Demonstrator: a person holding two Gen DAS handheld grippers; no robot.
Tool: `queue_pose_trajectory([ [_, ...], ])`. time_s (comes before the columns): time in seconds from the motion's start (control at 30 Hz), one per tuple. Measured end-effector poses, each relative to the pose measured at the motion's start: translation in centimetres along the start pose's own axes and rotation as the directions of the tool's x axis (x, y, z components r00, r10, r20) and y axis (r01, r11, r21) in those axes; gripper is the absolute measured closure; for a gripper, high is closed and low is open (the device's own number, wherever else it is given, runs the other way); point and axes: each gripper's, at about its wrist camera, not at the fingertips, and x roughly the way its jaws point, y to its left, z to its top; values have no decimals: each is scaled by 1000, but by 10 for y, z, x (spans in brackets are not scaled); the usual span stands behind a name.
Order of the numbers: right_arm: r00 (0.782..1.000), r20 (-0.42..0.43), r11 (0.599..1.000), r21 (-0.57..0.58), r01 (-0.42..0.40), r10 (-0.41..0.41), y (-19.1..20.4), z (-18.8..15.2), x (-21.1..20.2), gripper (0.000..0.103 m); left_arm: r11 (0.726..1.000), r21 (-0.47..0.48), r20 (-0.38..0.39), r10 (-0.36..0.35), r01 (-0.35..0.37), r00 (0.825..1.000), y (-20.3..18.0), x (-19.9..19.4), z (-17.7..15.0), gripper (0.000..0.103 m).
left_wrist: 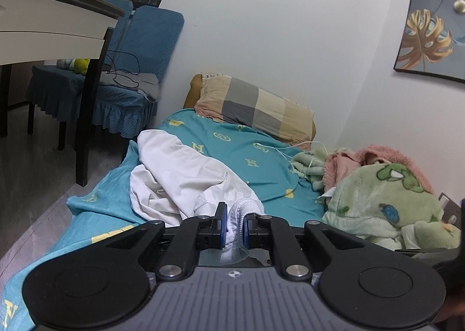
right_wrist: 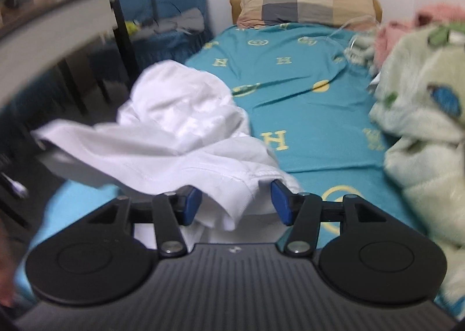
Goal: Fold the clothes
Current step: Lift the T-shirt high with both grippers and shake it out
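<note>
Left gripper [left_wrist: 234, 227] pinches the white garment's [left_wrist: 180, 174] ribbed hem; right gripper [right_wrist: 235, 203] hangs open around it, apparently loose. Still spreading out, I'd say; right needs a fresh grip

My right view is smeared all over with motion blur; the garment [right_wrist: 180, 127] shows as soft white folds, and I cannot tell whether it touches my right pads [right_wrist: 193, 204]. Its left tip fades into a grey smear at the table [right_wrist: 43, 28], itself a streak. My left gripper [left_wrist: 233, 224] hides the bunched hem it pinches; the cloth vanishes below behind my body. What kind of garment it is I cannot tell. The blanket [left_wrist: 386, 203] is cut by the right edge, the picture [left_wrist: 430, 25] too. The small yellow-green thing [left_wrist: 80, 65] on the chair [left_wrist: 128, 78] is too small to identify.
</note>
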Motion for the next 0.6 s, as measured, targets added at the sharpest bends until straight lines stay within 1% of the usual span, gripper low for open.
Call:
queue_pose_trajectory([
  [0.03, 999, 10, 999, -25, 41, -41, 4, 0, 3, 48, 1000, -3, 2, 3, -3, 1000, 1, -1, 0, 92],
  [0.1, 992, 35, 992, -31, 121, -120, 4, 1, 8, 50, 1000, -8, -5, 10, -10, 1000, 2, 0, 0, 92],
  [0.13, 985, 67, 987, -13, 159, -157, 2, 2, 5, 53, 1000, -10, -10, 12, -12, 1000, 2, 0, 0, 92],
  [0.2, 962, 146, 973, 42, 227, -230, -4, 5, -6, 58, 1000, -21, -42, 4, -5, 999, 3, 4, -3, 91],
  [0.23, 957, 171, 971, 82, 223, -234, -9, 7, -12, 66, 1000, -23, -65, -1, 0, 998, 2, 8, -7, 91],
  [0.27, 956, 190, 972, 126, 200, -222, -15, 8, -17, 76, 1000, -14, -85, -3, 2, 996, 0, 11, -10, 91],
  [0.33, 963, 193, 968, 203, 150, -190, -26, 8, -21, 85, 999, 33, -116, 5, -1, 993, -7, 17, -18, 91],
  [0.37, 964, 191, 965, 220, 141, -184, -29, 8, -21, 87, 998, 56, -127, 11, -4, 992, -10, 19, -22, 90],
  [0.43, 965, 197, 964, 235, 126, -174, -33, 8, -22, 88, 997, 81, -154, 26, -13, 988, -13, 26, -29, 89],
  [0.47, 963, 213, 965, 239, 111, -163, -32, 9, -24, 89, 996, 91, -168, 34, -18, 985, -14, 30, -32, 88],
  [0.53, 958, 251, 967, 242, 77, -140, -28, 11, -30, 89, 994, 104, -190, 55, -35, 980, -12, 36, -38, 80],
  [0.6, 951, 284, 970, 236, 51, -119, -23, 12, -36, 89, 992, 111, -202, 76, -54, 976, -10, 43, -42, 74],
])
